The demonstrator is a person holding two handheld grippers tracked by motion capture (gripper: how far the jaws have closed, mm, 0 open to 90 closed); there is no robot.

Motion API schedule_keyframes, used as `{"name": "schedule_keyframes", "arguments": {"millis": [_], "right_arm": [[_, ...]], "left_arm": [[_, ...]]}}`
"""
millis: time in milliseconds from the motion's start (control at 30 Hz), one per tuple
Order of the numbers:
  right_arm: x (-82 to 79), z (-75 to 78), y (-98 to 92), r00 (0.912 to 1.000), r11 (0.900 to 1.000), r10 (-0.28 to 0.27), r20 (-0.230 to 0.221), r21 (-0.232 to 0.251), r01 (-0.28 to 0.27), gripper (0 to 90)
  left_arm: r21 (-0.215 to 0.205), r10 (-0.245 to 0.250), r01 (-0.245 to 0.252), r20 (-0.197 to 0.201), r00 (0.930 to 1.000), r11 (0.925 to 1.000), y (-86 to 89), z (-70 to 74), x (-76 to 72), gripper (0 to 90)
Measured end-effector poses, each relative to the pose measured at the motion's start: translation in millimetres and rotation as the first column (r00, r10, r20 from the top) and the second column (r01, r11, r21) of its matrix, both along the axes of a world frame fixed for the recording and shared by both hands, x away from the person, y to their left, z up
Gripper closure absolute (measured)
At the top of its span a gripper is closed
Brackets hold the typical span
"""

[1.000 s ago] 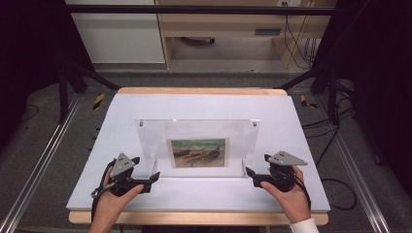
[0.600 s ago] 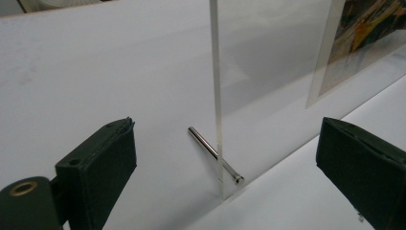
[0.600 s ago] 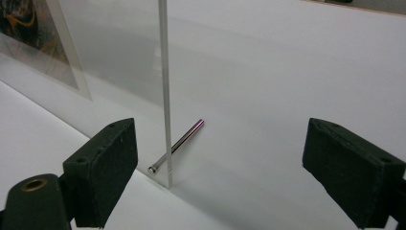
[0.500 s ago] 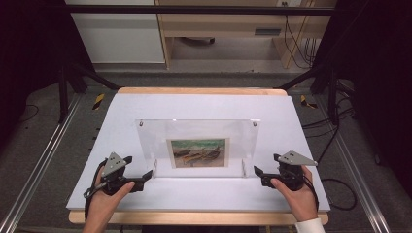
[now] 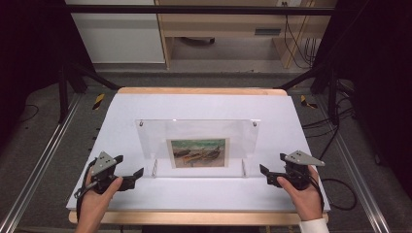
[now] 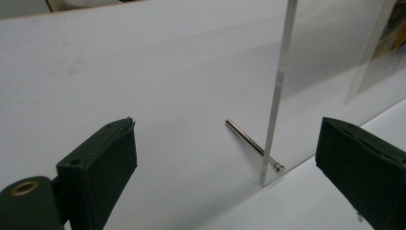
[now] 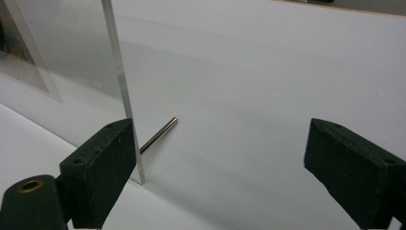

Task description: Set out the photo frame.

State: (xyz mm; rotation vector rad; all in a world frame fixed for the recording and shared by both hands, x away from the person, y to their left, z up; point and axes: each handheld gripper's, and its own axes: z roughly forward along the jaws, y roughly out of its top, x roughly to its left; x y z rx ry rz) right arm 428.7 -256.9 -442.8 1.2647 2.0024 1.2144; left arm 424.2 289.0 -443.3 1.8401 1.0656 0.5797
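Two grippers are flanking the frame (image 5: 198, 143) at its near bottom corners: the left gripper (image 5: 137, 174) is sitting just off its left edge, the right gripper (image 5: 265, 171) just off its right edge, each in a hand. Both are gaping wide, gripping nothing, the right's jaws having just been opening. Between the left's jaws the frame's edge (image 6: 276, 91) is standing upright with a pin (image 6: 253, 144) through its foot. The frame is standing mid-table (image 5: 204, 104), a boat picture (image 5: 198, 153) showing inside.
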Motion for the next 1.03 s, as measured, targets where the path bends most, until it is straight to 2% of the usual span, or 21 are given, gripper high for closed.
{"name": "schedule_keyframes", "arguments": {"millis": [333,533,567,667,733,767,800,900,933,967,1033], "right_arm": [[1.0,-0.9,-16.2,0.9979,0.998,-0.064,-0.005,-0.006,0.064,12.2],[3.1,-5.3,-21.7,0.9943,0.995,-0.1,-0.036,-0.031,0.099,12.8],[3.5,-6.3,-22.5,0.9935,0.994,-0.105,-0.044,-0.04,0.103,12.8],[4.8,-8.9,-23.9,0.9903,0.991,-0.124,-0.062,-0.063,0.12,13.1],[5.2,-10.1,-24.8,0.9881,0.989,-0.132,-0.078,-0.075,0.126,13.1],[6.3,-12.6,-26.6,0.9843,0.986,-0.149,-0.095,-0.091,0.14,13.5],[6.8,-13.5,-27.6,0.9826,0.984,-0.156,-0.101,-0.1,0.146,14.0],[6.2,-15.1,-30.4,0.97,0.973,-0.208,-0.127,-0.131,0.191,16.7],[6.2,-15.1,-30.4,0.97,0.973,-0.208,-0.127,-0.131,0.191,16.7],[5.4,-15.1,-33.2,0.9619,0.963,-0.245,-0.122,-0.147,0.227,17.5],[5.5,-14.8,-34.3,0.9608,0.961,-0.253,-0.114,-0.143,0.236,17.6]], "left_arm": [[0.06,0.066,-0.067,0.021,0.9976,0.9959,15.4,-0.3,1.7,6.2],[0.131,0.109,-0.109,0.005,0.994,0.9855,20.7,-3.8,3.8,5.8],[0.131,0.109,-0.109,0.005,0.994,0.9855,20.7,-3.8,3.8,5.8],[0.165,0.138,-0.134,-0.014,0.9904,0.9773,24.1,-6.7,5.5,5.9],[0.172,0.144,-0.139,-0.019,0.9894,0.9753,24.9,-7.5,6.0,5.9],[0.188,0.162,-0.153,-0.033,0.9862,0.9701,25.9,-9.2,6.6,6.0],[0.198,0.174,-0.163,-0.035,0.9842,0.9665,26.6,-10.0,6.7,6.0],[0.223,0.207,-0.194,-0.037,0.9776,0.9553,28.1,-12.1,7.1,5.8],[0.223,0.207,-0.194,-0.037,0.9776,0.9553,28.1,-12.1,7.1,5.8],[0.234,0.218,-0.203,-0.04,0.9751,0.9509,28.7,-13.9,7.6,5.8],[0.241,0.219,-0.202,-0.042,0.9749,0.9491,28.9,-14.7,8.1,5.8]]}}
